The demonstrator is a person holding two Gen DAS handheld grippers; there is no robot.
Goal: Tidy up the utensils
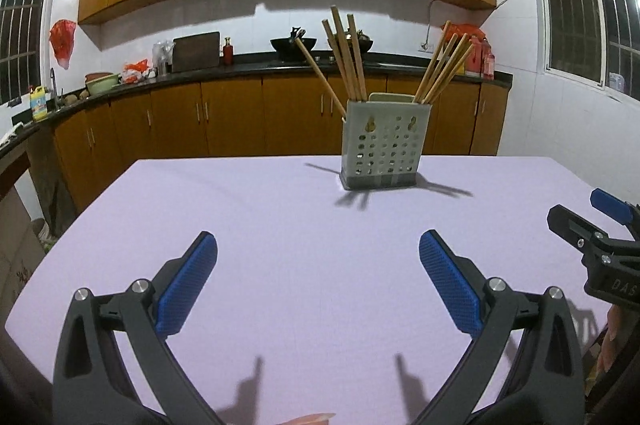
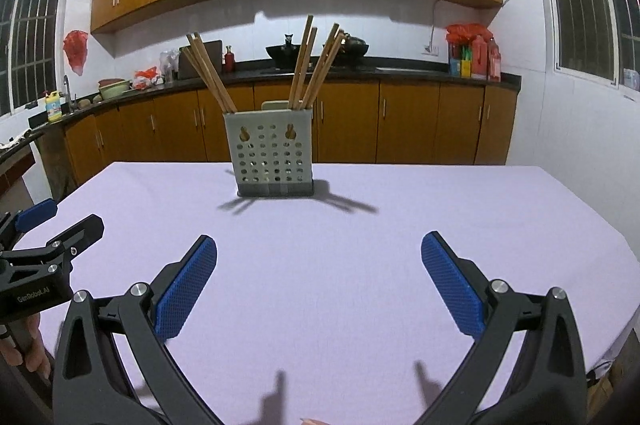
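A grey perforated utensil holder [image 1: 382, 145] [image 2: 273, 152] stands upright near the far edge of the lilac table [image 1: 280, 225] [image 2: 440, 209]. Several wooden chopsticks [image 1: 348, 61] [image 2: 208, 73] lean out of both its ends. My left gripper [image 1: 318, 245] is open over bare tablecloth, well short of the holder, with nothing between its blue pads. My right gripper [image 2: 319, 245] is open too, holding nothing, at a similar distance from the holder. Each gripper shows at the other view's edge: the right gripper [image 1: 592, 225] in the left wrist view, the left gripper [image 2: 52, 225] in the right wrist view.
Behind the table runs a dark kitchen counter [image 1: 240, 67] with wooden cabinets, woks [image 1: 294, 45], bottles and a cutting board [image 1: 196, 52]. A sink and basins [image 1: 102, 83] sit at the left. A person's hand [image 2: 24, 349] grips the left tool's handle.
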